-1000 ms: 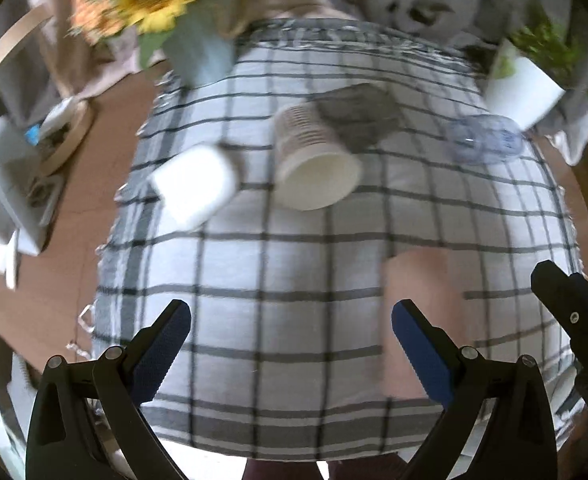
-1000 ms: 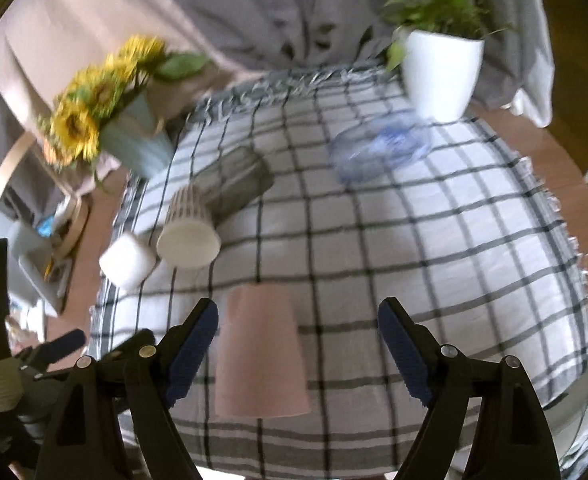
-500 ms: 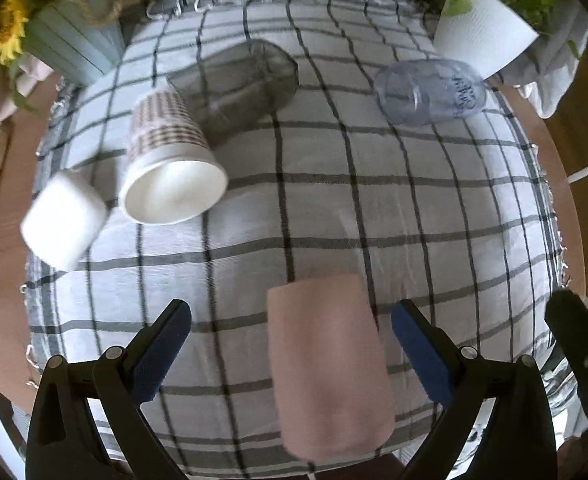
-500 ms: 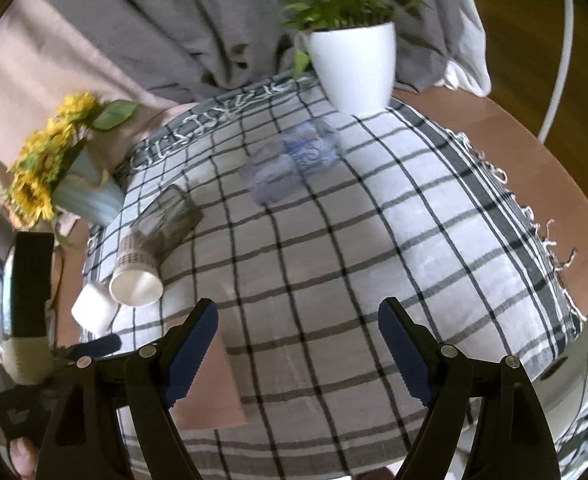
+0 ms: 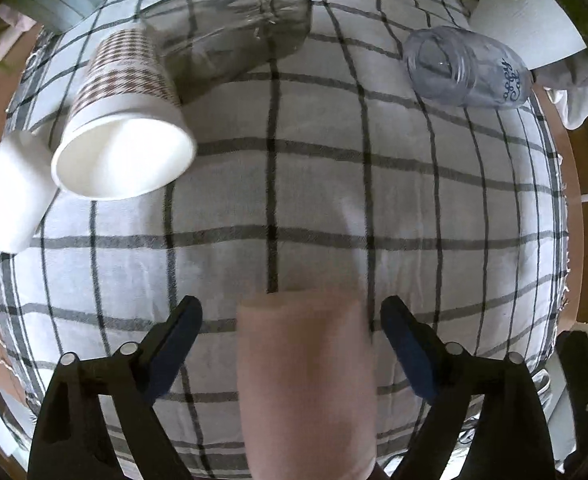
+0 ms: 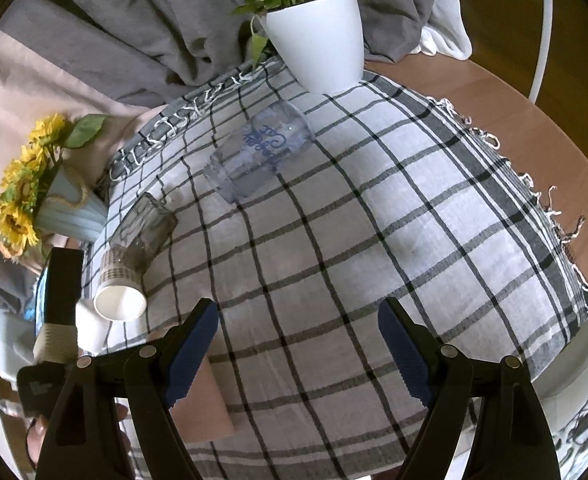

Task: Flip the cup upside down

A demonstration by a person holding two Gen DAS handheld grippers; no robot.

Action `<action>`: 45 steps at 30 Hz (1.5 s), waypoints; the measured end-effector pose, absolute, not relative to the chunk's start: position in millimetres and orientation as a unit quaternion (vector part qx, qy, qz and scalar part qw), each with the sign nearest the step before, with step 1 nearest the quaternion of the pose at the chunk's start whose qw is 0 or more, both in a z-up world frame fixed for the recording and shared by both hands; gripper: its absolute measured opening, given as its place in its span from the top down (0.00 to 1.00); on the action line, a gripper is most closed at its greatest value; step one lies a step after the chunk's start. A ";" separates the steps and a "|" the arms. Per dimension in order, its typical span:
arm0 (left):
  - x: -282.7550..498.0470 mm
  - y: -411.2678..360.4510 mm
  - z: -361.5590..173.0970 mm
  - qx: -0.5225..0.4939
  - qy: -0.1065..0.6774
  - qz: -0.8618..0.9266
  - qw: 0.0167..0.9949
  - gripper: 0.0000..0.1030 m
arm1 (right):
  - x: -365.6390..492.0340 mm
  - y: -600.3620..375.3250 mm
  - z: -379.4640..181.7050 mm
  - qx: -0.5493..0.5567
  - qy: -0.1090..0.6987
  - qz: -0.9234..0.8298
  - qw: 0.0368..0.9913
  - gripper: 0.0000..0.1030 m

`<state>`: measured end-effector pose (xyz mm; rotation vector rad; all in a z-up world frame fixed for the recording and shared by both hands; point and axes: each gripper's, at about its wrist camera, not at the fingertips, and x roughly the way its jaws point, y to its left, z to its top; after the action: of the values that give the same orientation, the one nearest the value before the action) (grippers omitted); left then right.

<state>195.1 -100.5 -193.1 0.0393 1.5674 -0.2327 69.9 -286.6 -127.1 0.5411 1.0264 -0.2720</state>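
Pink cup between the spread fingers of the left tool

The left tool [image 5: 290,344] is released, its fingers on either side of the pink cup [image 5: 308,384], which stands rim-down on the checked cloth [image 5: 314,208]; contact is unclear. The right tool [image 6: 298,344] is released too, holding nothing. A clear tumbler [image 6: 260,152] lying on its side bears blue cursive writing, unreadable.

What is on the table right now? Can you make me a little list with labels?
cloth: checked tablecloth
pink cup: between the open fingers of the left gripper, not gripped
right gripper: open, holding nothing
paper cup: on its side, patterned
white cup: beside it
grey glass: lying down
clear cup: lying down, blue writing
plant pot: white, far edge
sunflowers: in a vase
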 end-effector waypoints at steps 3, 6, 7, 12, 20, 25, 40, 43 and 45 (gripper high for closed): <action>198.4 -106.4 -196.6 0.022 0.708 -0.106 0.698 0.29 | 70.7 -288.1 -129.3 0.260 0.487 -0.127 0.824 0.20; 195.2 -110.1 -197.4 0.027 0.708 -0.106 0.698 0.41 | 71.4 -289.3 -129.3 0.256 0.487 -0.130 0.825 0.20; 194.8 -110.7 -196.6 0.028 0.706 -0.106 0.699 0.41 | 71.6 -289.8 -129.2 0.255 0.486 -0.130 0.826 0.20; 190.6 -113.3 -185.8 0.018 0.696 -0.105 0.710 0.41 | 69.9 -292.9 -129.3 0.256 0.484 -0.132 0.826 0.20; 203.3 -112.1 -155.4 0.001 0.658 -0.113 0.745 0.41 | 72.1 -292.8 -115.1 0.249 0.464 -0.137 0.839 0.20; 210.4 -111.8 -139.0 -0.003 0.622 -0.129 0.772 0.41 | 77.1 -290.4 -100.7 0.228 0.449 -0.141 0.853 0.20; 166.6 -137.1 -120.0 0.075 0.534 -0.153 0.828 0.41 | 65.4 -294.6 -117.0 0.186 0.481 -0.146 0.844 0.20; 159.2 -135.2 -120.4 0.072 0.533 -0.153 0.829 0.41 | 62.3 -296.1 -119.7 0.184 0.485 -0.148 0.842 0.20; 154.0 -134.1 -121.0 0.069 0.535 -0.156 0.827 0.41 | 61.2 -296.0 -120.7 0.181 0.488 -0.147 0.841 0.20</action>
<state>154.0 -134.1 -121.0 0.1464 1.1372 -0.3318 61.2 -296.0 -120.7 0.3823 1.0322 -0.3106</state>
